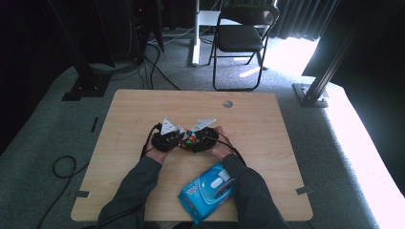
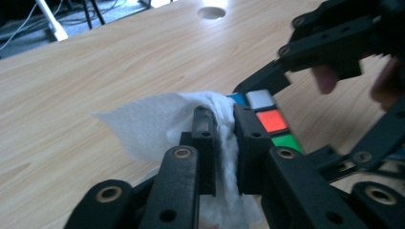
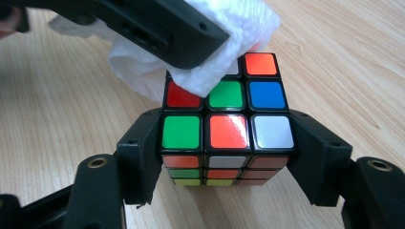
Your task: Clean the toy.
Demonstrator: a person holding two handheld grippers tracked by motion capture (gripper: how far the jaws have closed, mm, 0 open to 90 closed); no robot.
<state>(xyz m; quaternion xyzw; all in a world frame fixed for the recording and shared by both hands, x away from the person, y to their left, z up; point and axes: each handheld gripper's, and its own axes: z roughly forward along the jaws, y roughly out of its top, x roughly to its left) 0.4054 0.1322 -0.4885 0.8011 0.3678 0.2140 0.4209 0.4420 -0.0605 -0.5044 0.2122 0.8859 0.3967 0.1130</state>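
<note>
In the middle of the wooden table [image 1: 133, 119] my two grippers meet tip to tip. The right gripper [image 3: 224, 138] is shut on a scrambled Rubik's cube [image 3: 224, 131], one jaw pressed on each side of it, and the cube sits low over the table. My left gripper [image 2: 220, 119] is shut on a crumpled white wipe [image 2: 143, 126], which fills the narrow gap between its jaws. The wipe [image 3: 239, 28] lies against the far top tiles of the cube [image 2: 272, 120] and hides part of them. From above, the cube [image 1: 189, 139] shows between both hands.
A blue pack of wet wipes [image 1: 207, 191] lies near the table's front edge, under the right forearm. A cable hole [image 1: 228, 103] sits at the far edge. Behind the table stands a folding chair [image 1: 243, 33]; cables [image 1: 64, 167] lie on the carpet at left.
</note>
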